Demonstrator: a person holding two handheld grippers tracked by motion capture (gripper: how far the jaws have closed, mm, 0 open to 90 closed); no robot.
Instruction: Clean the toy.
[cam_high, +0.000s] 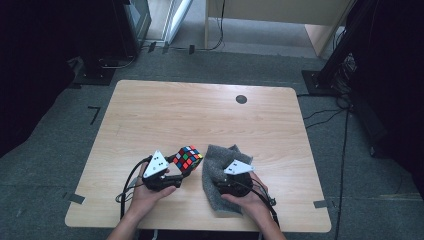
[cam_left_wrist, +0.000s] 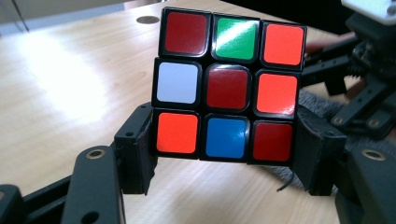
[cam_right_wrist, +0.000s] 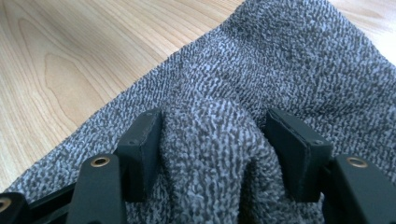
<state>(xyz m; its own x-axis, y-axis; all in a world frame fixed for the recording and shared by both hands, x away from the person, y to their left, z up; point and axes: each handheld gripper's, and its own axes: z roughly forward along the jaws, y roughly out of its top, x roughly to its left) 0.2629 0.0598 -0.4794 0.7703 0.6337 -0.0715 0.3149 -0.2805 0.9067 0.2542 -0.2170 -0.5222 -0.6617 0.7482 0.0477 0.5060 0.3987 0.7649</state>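
Left gripper (cam_left_wrist: 226, 154): clamps the Rubik's cube (cam_left_wrist: 229, 84) by its bottom row.
Right gripper (cam_right_wrist: 212, 154): pinches a fold of the grey cloth (cam_right_wrist: 289, 70).

Puzzle cube (cam_left_wrist: 228, 88): black frame. Facing side, top row dark red, green, orange-red; middle row white, dark red, orange-red; bottom row orange-red, blue, dark red. Cloth (cam_right_wrist: 280, 70): grey, finely flecked light and dark throughout. Table (cam_high: 200, 115): pale wood with visible grain, one dark round spot near the far edge. Both grippers: black jaws, each with a light grey triangular plate. Floor (cam_high: 360, 165): dark grey.
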